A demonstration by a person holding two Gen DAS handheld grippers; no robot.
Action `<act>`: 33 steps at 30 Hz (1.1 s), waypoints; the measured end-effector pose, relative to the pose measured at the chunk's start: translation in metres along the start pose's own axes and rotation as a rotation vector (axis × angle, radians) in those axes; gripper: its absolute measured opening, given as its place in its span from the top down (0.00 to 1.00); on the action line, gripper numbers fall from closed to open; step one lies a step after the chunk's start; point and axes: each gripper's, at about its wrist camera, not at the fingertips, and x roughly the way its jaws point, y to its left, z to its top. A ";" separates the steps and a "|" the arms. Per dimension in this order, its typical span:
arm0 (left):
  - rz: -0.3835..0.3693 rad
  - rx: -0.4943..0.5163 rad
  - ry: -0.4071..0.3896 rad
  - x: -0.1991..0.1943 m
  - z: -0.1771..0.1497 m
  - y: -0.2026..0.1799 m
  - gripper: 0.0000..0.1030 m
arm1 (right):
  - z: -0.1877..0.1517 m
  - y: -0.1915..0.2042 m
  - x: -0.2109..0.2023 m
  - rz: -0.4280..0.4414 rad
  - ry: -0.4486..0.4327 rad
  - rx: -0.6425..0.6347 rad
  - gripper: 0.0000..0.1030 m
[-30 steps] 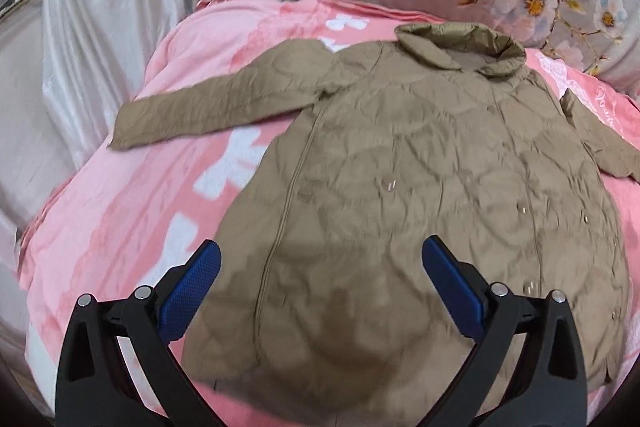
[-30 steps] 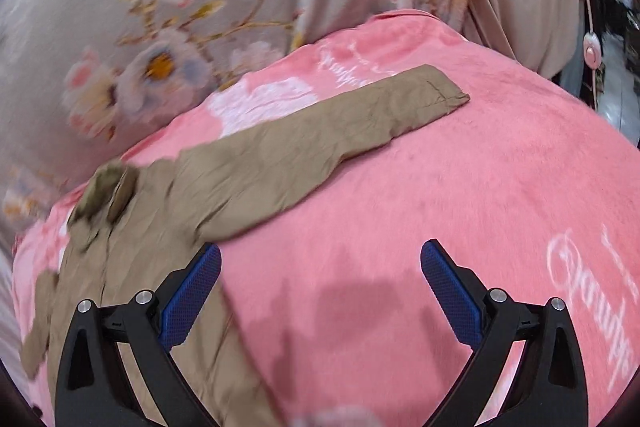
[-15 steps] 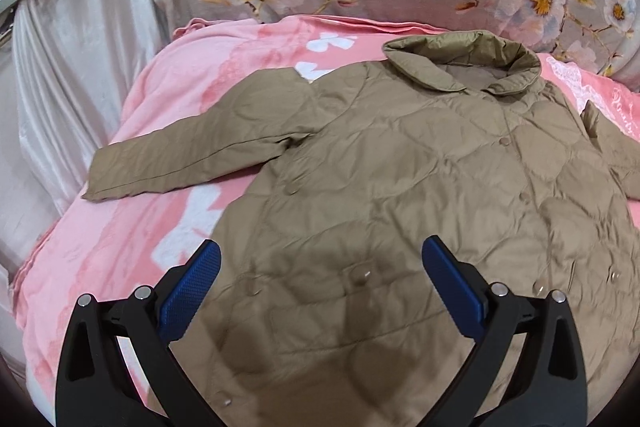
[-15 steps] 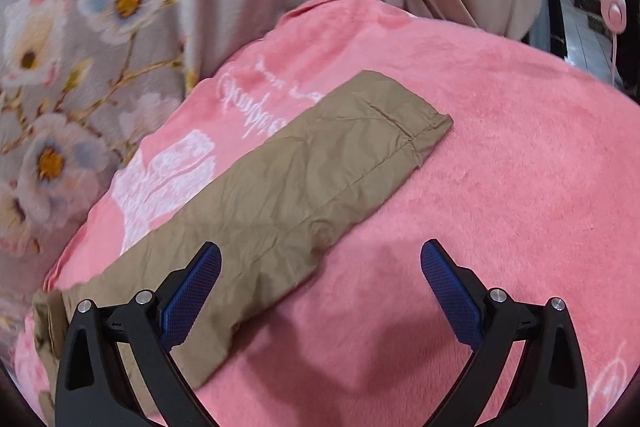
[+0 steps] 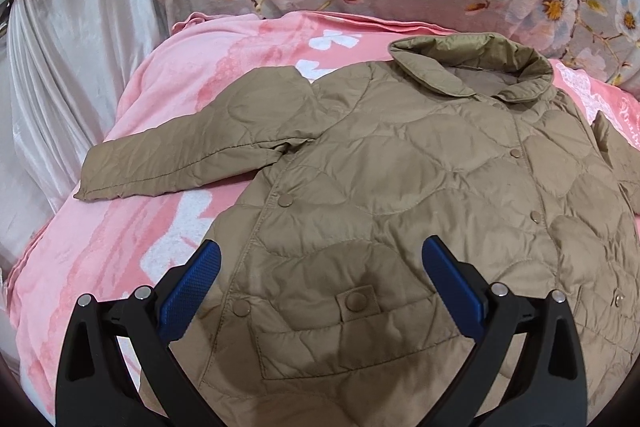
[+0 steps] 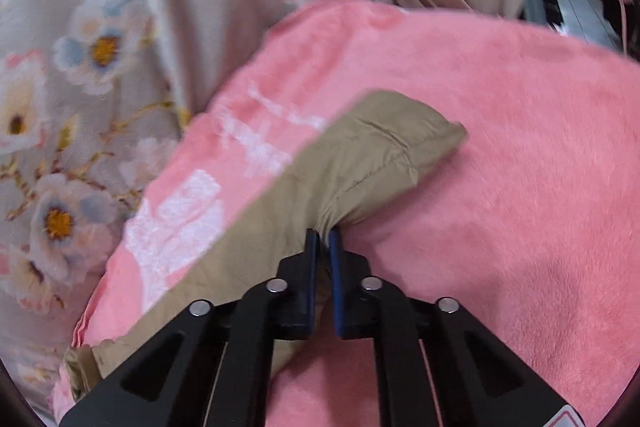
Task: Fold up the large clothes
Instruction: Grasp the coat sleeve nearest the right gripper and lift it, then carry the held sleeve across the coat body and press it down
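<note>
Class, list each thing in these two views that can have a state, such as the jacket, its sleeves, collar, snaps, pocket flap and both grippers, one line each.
jacket: spread flat, front up, on the pink blanket.
collar: standing open.
front snaps: fastened.
pocket flap: snapped shut.
left-view sleeve: stretched outwards, lying flat.
right-view sleeve: bunched and pinched near its cuff.
left gripper: open, above the jacket, holding nothing.
right gripper: shut on the sleeve.

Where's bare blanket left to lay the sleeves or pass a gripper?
Free: pink blanket right of the gripped sleeve cuff, and the patch below the other sleeve, left of the left gripper. Crowded: the middle, under the quilted coat.
</note>
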 end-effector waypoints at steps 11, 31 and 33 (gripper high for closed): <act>0.036 -0.060 0.040 0.012 0.001 0.017 0.04 | -0.093 0.216 -0.125 0.422 -0.062 -0.603 0.98; 0.051 -0.149 0.116 0.034 -0.014 0.085 0.04 | -0.399 0.306 -0.143 0.565 0.352 -1.108 0.94; 0.011 -0.169 0.122 0.034 -0.013 0.091 0.04 | -0.413 0.302 -0.139 0.542 0.374 -1.130 0.89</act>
